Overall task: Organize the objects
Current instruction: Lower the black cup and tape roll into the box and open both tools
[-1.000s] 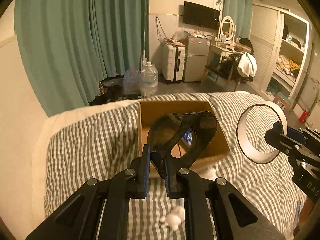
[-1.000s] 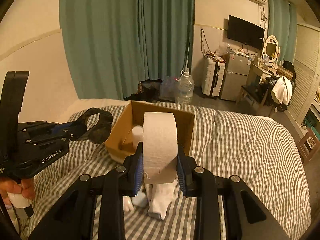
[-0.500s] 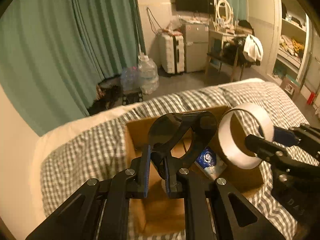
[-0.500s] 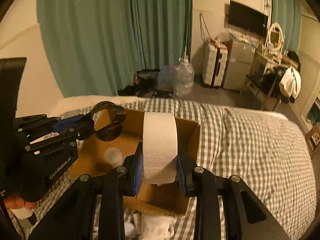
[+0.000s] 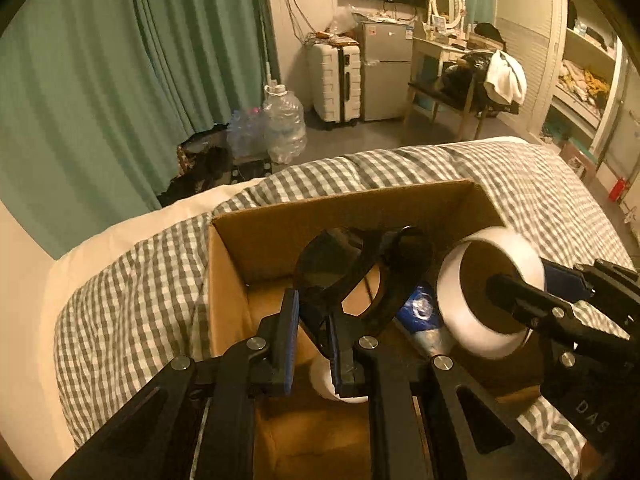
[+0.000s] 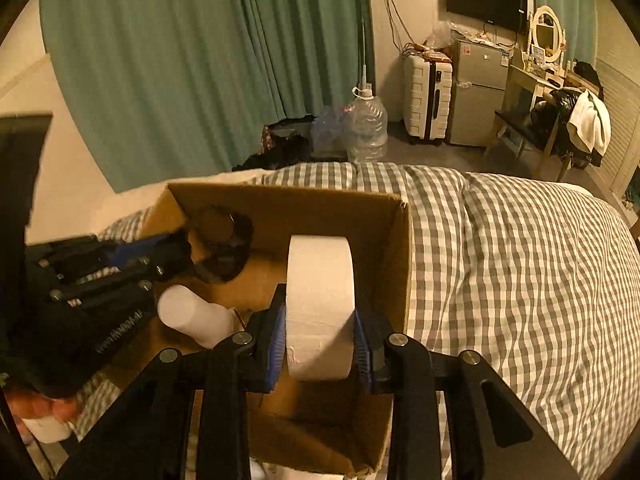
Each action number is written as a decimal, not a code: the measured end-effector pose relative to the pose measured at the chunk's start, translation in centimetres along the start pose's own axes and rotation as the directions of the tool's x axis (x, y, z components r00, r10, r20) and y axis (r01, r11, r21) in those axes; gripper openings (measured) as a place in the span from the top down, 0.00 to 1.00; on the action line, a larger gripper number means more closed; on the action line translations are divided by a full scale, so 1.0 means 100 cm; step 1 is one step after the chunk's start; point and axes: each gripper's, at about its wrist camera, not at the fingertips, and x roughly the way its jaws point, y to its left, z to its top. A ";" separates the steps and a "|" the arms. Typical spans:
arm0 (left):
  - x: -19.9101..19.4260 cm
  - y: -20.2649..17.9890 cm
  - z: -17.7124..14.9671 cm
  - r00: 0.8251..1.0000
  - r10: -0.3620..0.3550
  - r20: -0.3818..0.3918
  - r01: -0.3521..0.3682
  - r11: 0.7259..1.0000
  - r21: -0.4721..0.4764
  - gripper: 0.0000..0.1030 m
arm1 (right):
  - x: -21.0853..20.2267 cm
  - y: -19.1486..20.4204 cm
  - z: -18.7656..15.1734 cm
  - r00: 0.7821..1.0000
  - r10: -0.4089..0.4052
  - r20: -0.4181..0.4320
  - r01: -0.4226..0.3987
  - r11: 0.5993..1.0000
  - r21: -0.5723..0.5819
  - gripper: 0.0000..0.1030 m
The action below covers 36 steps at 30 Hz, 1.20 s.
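An open cardboard box (image 5: 256, 236) (image 6: 288, 200) lies on the checked bed. My left gripper (image 5: 314, 340) is shut on black sunglasses (image 5: 360, 272) and holds them inside the box; the sunglasses also show in the right wrist view (image 6: 220, 244). My right gripper (image 6: 320, 336) is shut on a white tape roll (image 6: 320, 304) and holds it upright over the box's right side; the roll also shows in the left wrist view (image 5: 476, 304). In the box lie a white bottle (image 6: 192, 316) and a blue packet (image 5: 420, 312).
The grey-and-white checked bedcover (image 6: 520, 260) spreads right of the box. A cream wall (image 5: 20, 300) stands at the left. Beyond the bed are green curtains (image 5: 120, 72), water jugs (image 5: 284, 124), a suitcase (image 5: 334, 80) and a desk (image 5: 440, 64).
Both grippers moved forward and down, from above the bed in front of the box to over and into the box. The sunglasses and the tape roll stayed held.
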 end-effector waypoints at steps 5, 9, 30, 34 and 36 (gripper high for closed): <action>-0.017 -0.006 0.001 1.000 0.019 -0.025 -0.018 1.000 0.010 0.13 | -0.023 0.003 0.006 1.000 0.000 0.016 0.000 1.000 -0.004 0.41; -0.047 -0.003 -0.002 0.998 0.053 0.020 -0.053 0.999 -0.014 0.09 | -0.052 -0.001 0.009 0.998 -0.005 0.057 0.003 1.000 0.028 0.34; -0.225 0.000 -0.069 0.970 0.097 0.223 -0.063 0.986 -0.154 0.02 | -0.231 0.004 -0.031 0.967 -0.099 0.235 0.111 0.993 -0.038 0.05; -0.225 0.001 -0.089 0.969 0.113 0.221 -0.065 0.975 -0.212 0.02 | -0.237 0.011 -0.046 0.938 -0.210 0.275 0.233 0.971 -0.055 0.03; -0.216 0.005 -0.101 0.970 0.131 0.204 -0.078 0.966 -0.248 0.01 | -0.235 0.015 -0.057 0.927 -0.231 0.297 0.266 0.961 -0.083 0.02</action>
